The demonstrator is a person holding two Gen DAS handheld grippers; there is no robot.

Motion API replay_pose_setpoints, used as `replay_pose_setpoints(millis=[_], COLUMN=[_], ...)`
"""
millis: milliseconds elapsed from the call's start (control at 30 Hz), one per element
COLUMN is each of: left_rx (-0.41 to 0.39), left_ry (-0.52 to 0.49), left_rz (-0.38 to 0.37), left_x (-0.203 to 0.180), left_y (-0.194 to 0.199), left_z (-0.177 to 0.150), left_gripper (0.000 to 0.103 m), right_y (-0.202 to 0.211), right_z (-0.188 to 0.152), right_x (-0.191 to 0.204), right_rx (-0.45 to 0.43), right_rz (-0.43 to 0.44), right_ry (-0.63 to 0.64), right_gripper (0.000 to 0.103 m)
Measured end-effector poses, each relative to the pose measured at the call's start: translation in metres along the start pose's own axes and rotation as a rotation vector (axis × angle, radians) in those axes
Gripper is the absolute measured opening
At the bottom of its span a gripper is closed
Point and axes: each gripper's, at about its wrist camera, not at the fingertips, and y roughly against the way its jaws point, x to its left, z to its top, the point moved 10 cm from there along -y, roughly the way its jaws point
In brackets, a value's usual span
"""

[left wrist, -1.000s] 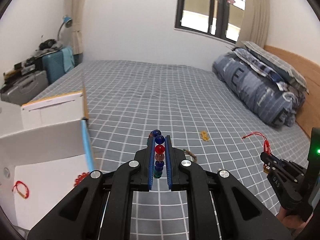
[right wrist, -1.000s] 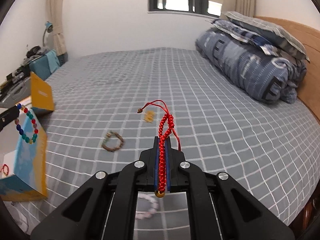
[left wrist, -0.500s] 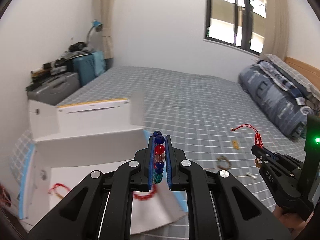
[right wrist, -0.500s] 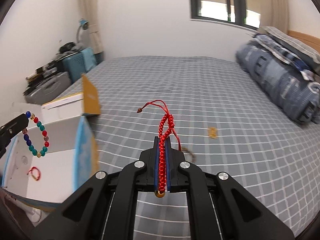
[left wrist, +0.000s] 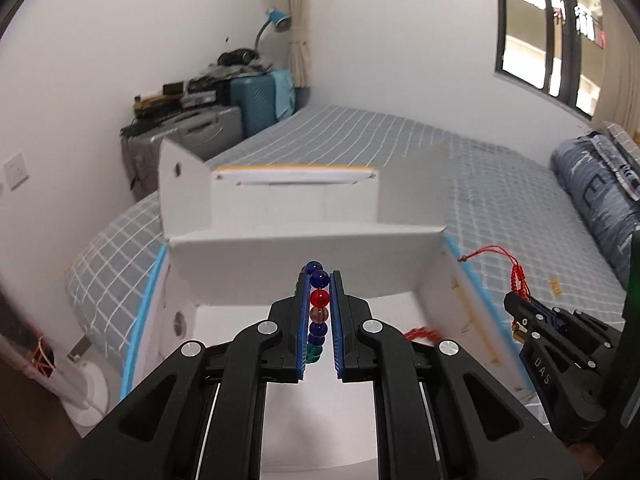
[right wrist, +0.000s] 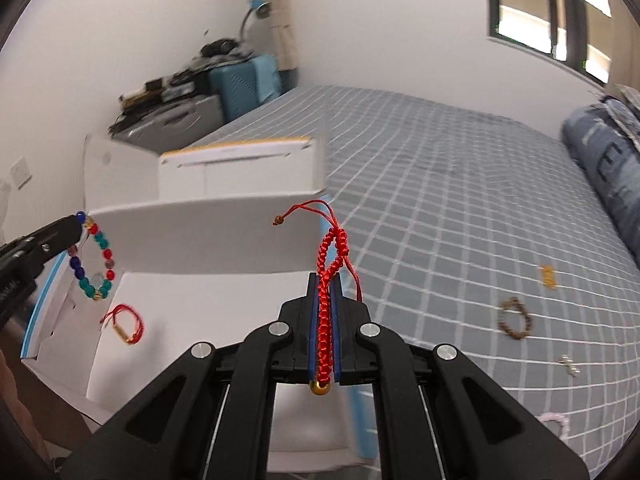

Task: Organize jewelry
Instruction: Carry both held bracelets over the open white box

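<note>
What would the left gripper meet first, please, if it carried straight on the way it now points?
Most likely the upright white flap of the open white box, which stands directly beyond the left gripper and its beaded bracelet. Depth is hard to judge here, so it might instead dip to the box floor first.

White walls (left wrist: 400, 40) enclose the room. A bed (right wrist: 460, 200) with a grey, white-checked cover fills the centre. At 2 o'clock, a dark-framed window (left wrist: 560, 32) admits daylight. At 3 o'clock, a folded blue quilt (left wrist: 592, 192) lies on the bed. At 10 o'clock, a teal suitcase (left wrist: 256, 100) and a grey case (left wrist: 192, 132) stand against the wall below a blue desk lamp (left wrist: 276, 20) and a beige curtain (left wrist: 298, 20). A wall socket (left wrist: 14, 168) sits at 9 o'clock.
</note>
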Motion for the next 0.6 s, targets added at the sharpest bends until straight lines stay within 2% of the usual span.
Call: replay_pose_setpoints(millis=[167,333,600], left_rx=[0.078,0.142,0.180], left_ry=[-0.003,0.015,0.023], left_rz=[0.027,0.054,0.048], left_x=[0.020,0.038,0.044], left_y=[-0.025,-0.042,-0.052], left_z=[-0.021,-0.034,-0.042], left_gripper=[0.009,0.009,0.010], right_y=[-0.019,-0.033,-0.045], right_z=[-0.010,-0.018,-0.026], right_x=[0.029,0.039,0.043], right_rx=[0.052,0.102,0.143], right_rz=[0.019,0.029,0.025], right_ry=[0.036,0.035,0.051], right_gripper=[0.004,0.004,0.004])
